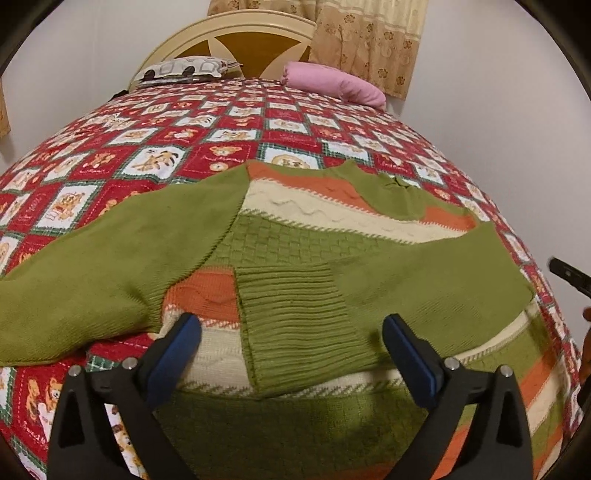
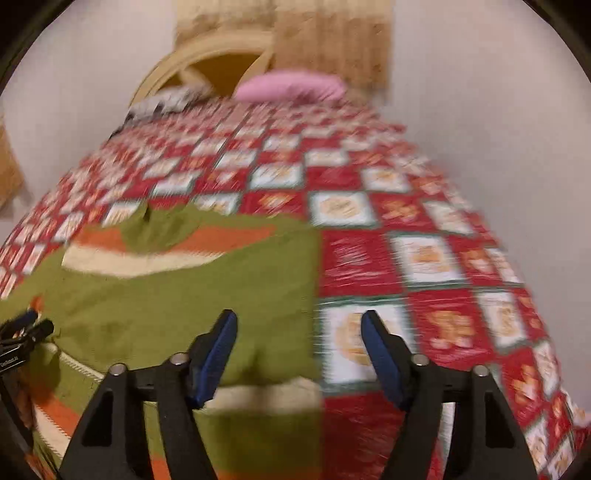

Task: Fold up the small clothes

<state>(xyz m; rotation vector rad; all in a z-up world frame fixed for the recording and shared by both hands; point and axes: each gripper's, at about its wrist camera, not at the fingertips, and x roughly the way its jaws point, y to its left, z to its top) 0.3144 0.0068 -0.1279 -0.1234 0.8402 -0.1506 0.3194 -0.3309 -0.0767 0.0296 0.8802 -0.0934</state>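
Note:
A green knitted sweater [image 1: 280, 236] with orange and cream stripes lies flat on the bed. One sleeve is folded across its body, and that sleeve's ribbed cuff [image 1: 295, 332] lies between the fingers of my left gripper [image 1: 291, 325]. The left gripper is wide open, and its pads are clear of the cloth. The other sleeve [image 1: 92, 258] stretches out to the left. In the blurred right wrist view, my right gripper [image 2: 299, 321] is open above the sweater's [image 2: 184, 295] right edge, with nothing pinched. The left gripper's tips [image 2: 22, 332] show at that view's left edge.
The bedspread [image 1: 221, 147] is a red patchwork with bear pictures. At the head of the bed lie a pink pillow [image 1: 332, 81] and a patterned pillow [image 1: 184, 68], in front of a cream headboard [image 1: 236, 33]. A curtain [image 1: 369, 37] hangs behind. Bare bedspread [image 2: 424, 258] lies right of the sweater.

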